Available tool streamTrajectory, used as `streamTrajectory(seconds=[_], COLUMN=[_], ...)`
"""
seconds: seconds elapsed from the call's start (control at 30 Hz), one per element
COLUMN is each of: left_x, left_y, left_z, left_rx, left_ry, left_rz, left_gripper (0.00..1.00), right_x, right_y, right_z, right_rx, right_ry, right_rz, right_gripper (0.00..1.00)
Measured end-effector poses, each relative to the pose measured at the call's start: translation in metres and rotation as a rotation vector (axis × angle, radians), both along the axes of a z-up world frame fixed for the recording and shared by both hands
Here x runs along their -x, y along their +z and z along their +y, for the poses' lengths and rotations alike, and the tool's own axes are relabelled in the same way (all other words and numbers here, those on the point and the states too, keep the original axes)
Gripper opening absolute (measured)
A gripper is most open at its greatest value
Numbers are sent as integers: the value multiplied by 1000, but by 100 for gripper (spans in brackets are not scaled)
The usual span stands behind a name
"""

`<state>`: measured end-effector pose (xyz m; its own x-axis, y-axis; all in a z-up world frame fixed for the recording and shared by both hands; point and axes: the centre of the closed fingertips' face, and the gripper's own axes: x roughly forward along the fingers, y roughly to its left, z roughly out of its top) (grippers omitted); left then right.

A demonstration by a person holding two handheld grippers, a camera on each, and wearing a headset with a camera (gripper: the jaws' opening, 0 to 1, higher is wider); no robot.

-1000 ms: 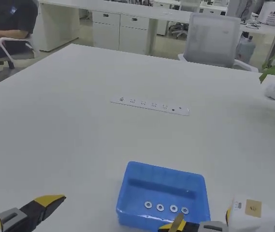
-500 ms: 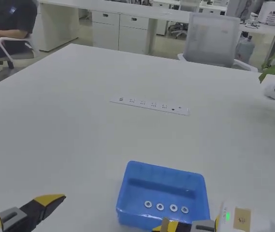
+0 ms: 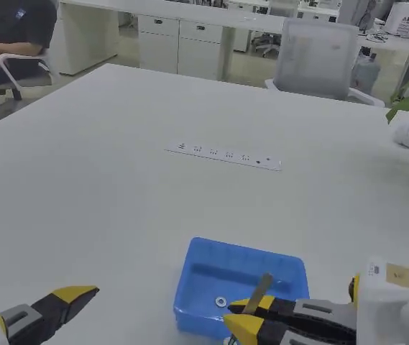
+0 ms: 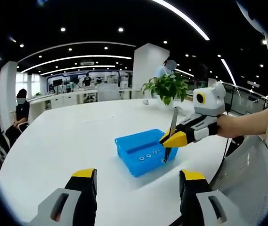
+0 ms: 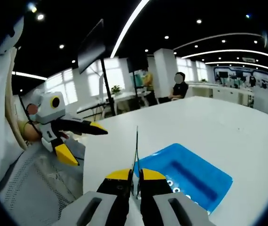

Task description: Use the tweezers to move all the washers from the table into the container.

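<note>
Our right gripper (image 3: 241, 318), jaws clamping the tweezers (image 3: 260, 289), is swinging up over the blue container (image 3: 211, 253) at lower centre, covering most washers (image 3: 221, 302) lying inside it. Our left gripper (image 3: 78, 296) is waiting lower left, spread wide, empty. We are likely finishing.

left tool (image 4: 138, 175): jaws wide apart, empty | right tool (image 5: 136, 176): jaws pinched on tweezers (image 5: 136, 146)
</note>
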<state>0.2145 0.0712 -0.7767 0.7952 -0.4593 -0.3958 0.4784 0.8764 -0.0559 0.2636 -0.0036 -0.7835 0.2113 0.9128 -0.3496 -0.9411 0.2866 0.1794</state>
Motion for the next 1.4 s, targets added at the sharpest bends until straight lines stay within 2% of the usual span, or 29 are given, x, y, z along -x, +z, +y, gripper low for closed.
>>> streamTrajectory(seconds=[0.1, 0.13, 0.4, 0.57, 0.73, 0.83, 0.9, 1.0, 1.13, 1.2, 1.3, 1.4], left_x=[0, 0, -1, -1, 0, 0, 0, 0, 0, 0, 0, 0], left_y=[0, 0, 0, -1, -2, -3, -3, -3, -2, -2, -2, -2], left_z=[0, 0, 3, 4, 4, 3, 3, 2, 1, 1, 2, 2], left_rx=[0, 1, 5, 3, 1, 1, 0, -1, -1, -2, -3, -3], left_ry=[-1, 0, 9, 9, 7, 5, 3, 0, 0, 1, 3, 3], left_rz=[-1, 0, -3, -3, 0, 1, 2, 4, 3, 4, 4, 2], left_gripper=[72, 72, 71, 71, 71, 71, 71, 71, 71, 71, 71, 71], right_x=[-8, -10, -18, -25, -19, -10, -2, 4, 1, -2, 3, 5], right_y=[5, 6, 17, 22, 19, 10, 0, -15, -28, -31, -37, -45], right_z=[3, 6, 21, 19, 9, -1, -8, -16, -24, -25, -21, -18], right_rx=[-13, -23, -84, -107, -120, -110, -70, -31, -16, 4, 50, 72], right_ry=[-4, -2, 9, -14, -40, -46, -41, -43, -82, -90, -24, -2], right_rz=[-4, 16, 46, 51, 65, 73, 48, 34, 35, -6, -105, -131], right_gripper=[3, 3, 3, 3, 3, 3, 3, 3, 3, 3, 2, 1])
